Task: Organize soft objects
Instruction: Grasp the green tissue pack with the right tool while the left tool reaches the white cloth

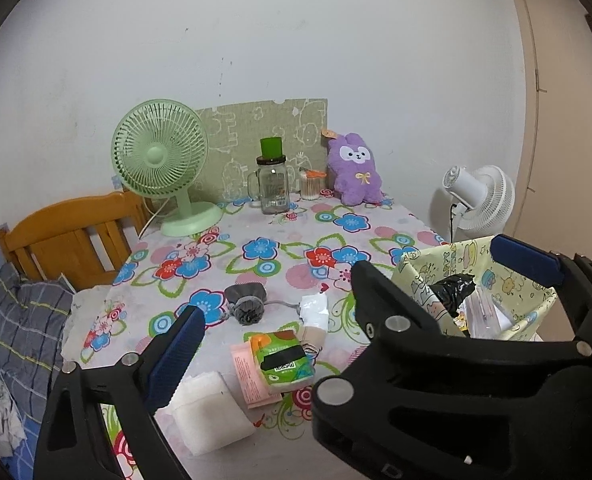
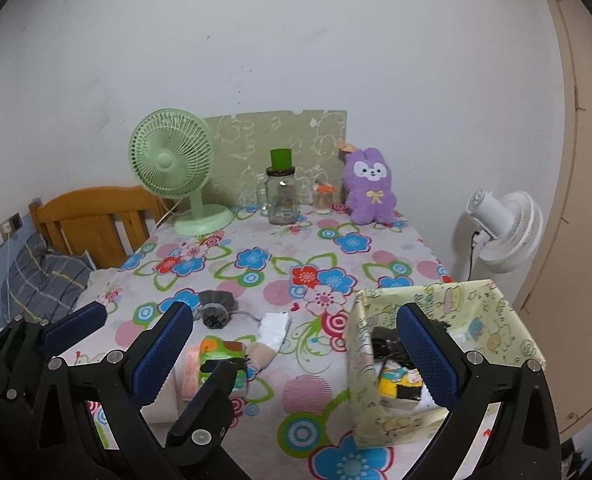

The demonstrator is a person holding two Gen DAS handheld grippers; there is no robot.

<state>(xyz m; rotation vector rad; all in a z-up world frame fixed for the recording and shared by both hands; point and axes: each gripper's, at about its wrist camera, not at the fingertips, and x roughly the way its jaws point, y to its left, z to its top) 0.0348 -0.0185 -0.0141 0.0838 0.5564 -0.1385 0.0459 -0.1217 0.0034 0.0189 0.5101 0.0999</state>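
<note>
On the floral tablecloth lie a grey scrunched pouch, a white packet, a green tissue pack on a pink pack, a beige cloth and a white foam pad. A cartoon-print fabric box at the right holds a black bag and other items. A purple plush rabbit sits at the back. My left gripper is open and empty above the packs. My right gripper is open and empty, with the left gripper beside it.
A green desk fan, a glass jar with green lid and a cotton-swab tub stand at the back by a green panel. A wooden headboard and plaid pillow lie left; a white fan stands right.
</note>
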